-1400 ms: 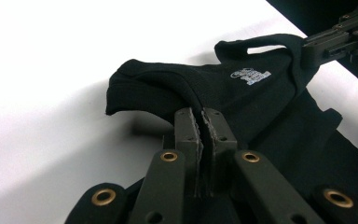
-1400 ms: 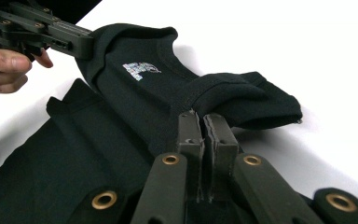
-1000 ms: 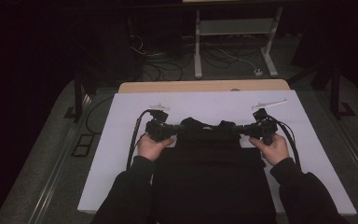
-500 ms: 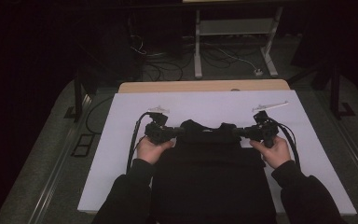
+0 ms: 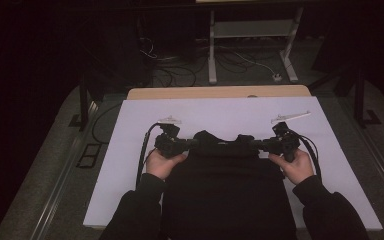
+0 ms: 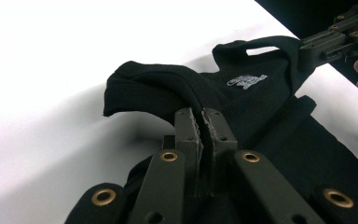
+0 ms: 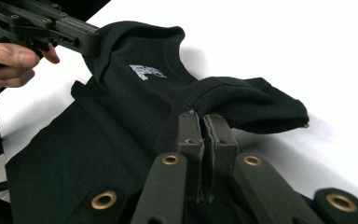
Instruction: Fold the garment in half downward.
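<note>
A black shirt [image 5: 225, 195] lies on the white table cover [image 5: 230, 112], its collar end pointing away from the person. The shirt [image 6: 265, 102] has a small pale label inside the neck. My left gripper [image 5: 192, 144] [image 6: 201, 116] is shut on the left shoulder seam beside the collar, and the cloth is bunched up there. On the right shoulder seam of the shirt [image 7: 135, 107], my right gripper [image 5: 258, 144] [image 7: 201, 119] is likewise shut. Both shoulders are lifted slightly off the cover. The far left gripper [image 7: 91, 42] and the far right gripper [image 6: 307, 51] each pinch the opposite shoulder.
Two small white pieces [image 5: 170, 120] [image 5: 290, 117] lie on the cover behind the grippers. A wooden table edge [image 5: 220, 92] runs along the far side. Beyond it stand a metal frame [image 5: 250, 45] and loose cables on the dark floor. The person's sleeves enter from the bottom.
</note>
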`<move>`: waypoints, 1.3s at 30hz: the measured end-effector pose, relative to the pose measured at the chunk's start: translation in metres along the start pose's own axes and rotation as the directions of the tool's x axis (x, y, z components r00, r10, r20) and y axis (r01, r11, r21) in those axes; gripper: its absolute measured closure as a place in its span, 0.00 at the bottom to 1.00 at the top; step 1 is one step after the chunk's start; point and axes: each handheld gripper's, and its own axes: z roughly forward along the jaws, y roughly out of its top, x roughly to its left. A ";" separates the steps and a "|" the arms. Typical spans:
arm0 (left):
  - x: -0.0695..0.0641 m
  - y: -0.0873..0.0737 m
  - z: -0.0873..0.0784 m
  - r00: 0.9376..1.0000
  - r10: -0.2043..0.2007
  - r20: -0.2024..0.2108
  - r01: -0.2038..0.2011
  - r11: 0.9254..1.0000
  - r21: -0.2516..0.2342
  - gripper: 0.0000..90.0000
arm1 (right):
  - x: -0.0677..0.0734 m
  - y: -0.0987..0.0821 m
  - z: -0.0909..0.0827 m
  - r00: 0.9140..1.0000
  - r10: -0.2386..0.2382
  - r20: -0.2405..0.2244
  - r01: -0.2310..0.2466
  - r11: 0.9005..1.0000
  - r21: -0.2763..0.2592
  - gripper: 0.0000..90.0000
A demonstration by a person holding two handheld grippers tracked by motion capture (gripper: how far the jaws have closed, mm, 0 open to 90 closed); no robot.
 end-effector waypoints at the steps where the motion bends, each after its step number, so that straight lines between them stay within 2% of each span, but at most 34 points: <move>1: 0.000 -0.001 0.000 1.000 -0.001 0.001 0.001 1.000 0.000 0.94 | 0.001 -0.001 0.000 1.000 -0.005 -0.002 0.005 1.000 -0.002 0.94; 12: -0.008 -0.009 -0.007 1.000 -0.007 0.009 0.007 1.000 0.000 0.94 | 0.011 -0.007 -0.004 1.000 -0.020 -0.008 0.021 1.000 0.010 0.94; 18: -0.012 -0.017 -0.011 1.000 -0.005 0.015 0.005 1.000 0.008 0.94 | 0.016 -0.012 -0.008 0.999 -0.018 -0.026 0.018 1.000 0.019 0.94; 25: -0.018 -0.030 -0.010 1.000 0.010 0.016 -0.010 0.999 0.039 0.94 | 0.023 -0.021 -0.007 0.999 -0.029 -0.030 0.030 0.998 0.047 0.94; 29: -0.019 -0.036 -0.011 1.000 -0.007 0.023 0.006 0.999 0.049 0.94 | 0.025 -0.027 -0.004 0.999 -0.031 -0.034 0.033 0.996 0.079 0.94; 39: -0.029 -0.050 -0.014 0.999 0.011 0.043 -0.015 0.995 0.094 0.94 | 0.036 -0.042 -0.006 0.997 -0.032 -0.070 0.041 0.992 0.118 0.94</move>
